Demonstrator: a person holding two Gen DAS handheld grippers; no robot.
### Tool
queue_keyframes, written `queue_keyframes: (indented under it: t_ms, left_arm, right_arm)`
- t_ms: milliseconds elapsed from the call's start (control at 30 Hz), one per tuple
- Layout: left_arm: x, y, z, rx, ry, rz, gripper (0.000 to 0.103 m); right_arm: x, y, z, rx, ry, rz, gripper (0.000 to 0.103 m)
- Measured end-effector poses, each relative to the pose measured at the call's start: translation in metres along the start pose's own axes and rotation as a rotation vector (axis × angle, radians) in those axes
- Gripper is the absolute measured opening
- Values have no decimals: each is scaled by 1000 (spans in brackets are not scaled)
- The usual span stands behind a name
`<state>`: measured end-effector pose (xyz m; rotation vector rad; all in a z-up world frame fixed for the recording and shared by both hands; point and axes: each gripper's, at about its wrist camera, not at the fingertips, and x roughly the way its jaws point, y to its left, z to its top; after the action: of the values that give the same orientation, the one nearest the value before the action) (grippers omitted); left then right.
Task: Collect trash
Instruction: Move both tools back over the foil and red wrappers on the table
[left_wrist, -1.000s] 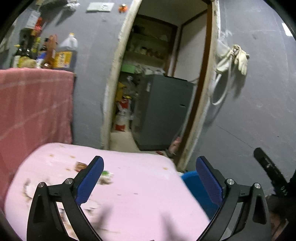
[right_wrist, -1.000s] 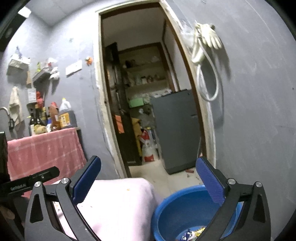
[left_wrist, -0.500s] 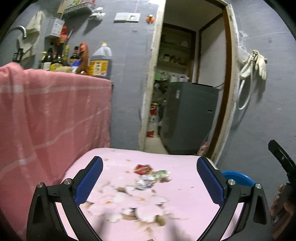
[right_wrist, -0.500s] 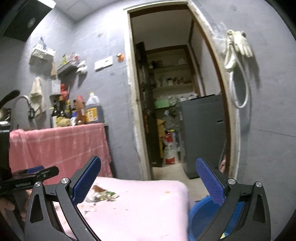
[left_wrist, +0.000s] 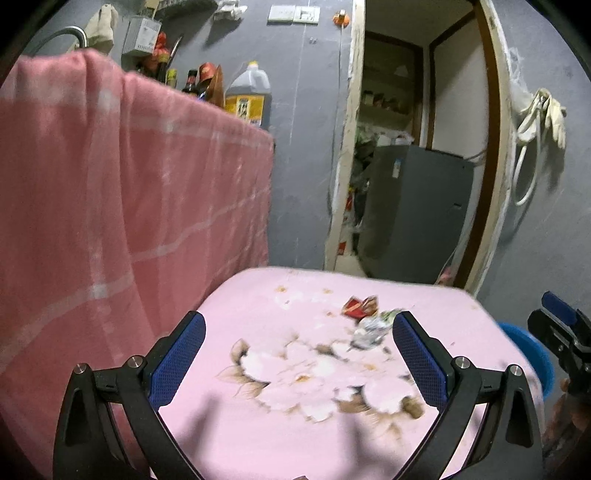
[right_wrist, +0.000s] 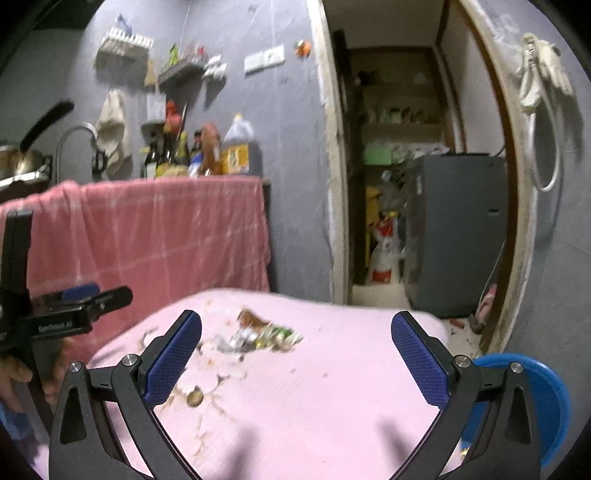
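Note:
A small pile of trash lies on a pink flowered table (left_wrist: 258, 424): a red wrapper (left_wrist: 360, 305) and crumpled silver-green wrappers (left_wrist: 373, 326). The right wrist view shows the same pile (right_wrist: 264, 332) on the table (right_wrist: 332, 387). My left gripper (left_wrist: 295, 349) is open and empty, above the table, short of the pile. My right gripper (right_wrist: 295, 349) is open and empty, above the table, with the pile ahead to its left. A blue basin (right_wrist: 546, 398) sits below the table's right edge, with some trash in it.
A pink cloth (left_wrist: 110, 221) hangs over a counter at the left, with bottles (right_wrist: 207, 151) on top. An open doorway (right_wrist: 406, 184) with a grey appliance (right_wrist: 454, 229) is behind the table. White gloves (left_wrist: 543, 114) hang on the right wall.
Both grippers have swung left, from the blue basin and doorway side toward the pile of trash. The wrappers have come into view of both cameras. Both stay open.

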<state>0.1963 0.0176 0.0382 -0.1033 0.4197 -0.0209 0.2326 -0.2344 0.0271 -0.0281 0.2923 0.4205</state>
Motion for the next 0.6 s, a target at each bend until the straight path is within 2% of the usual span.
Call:
queue_keyframes:
  t_ms: [133, 333, 600]
  left_arm:
    - [11, 10, -9, 5, 56, 25, 99]
    - [27, 22, -16, -22, 163, 12, 99]
    - [41, 33, -17, -60, 247, 50, 99]
  right_arm:
    - [18, 10, -10, -19, 92, 19, 103]
    - [38, 22, -24, -48, 225, 88, 103]
    - [54, 36, -35, -96, 341, 153, 80]
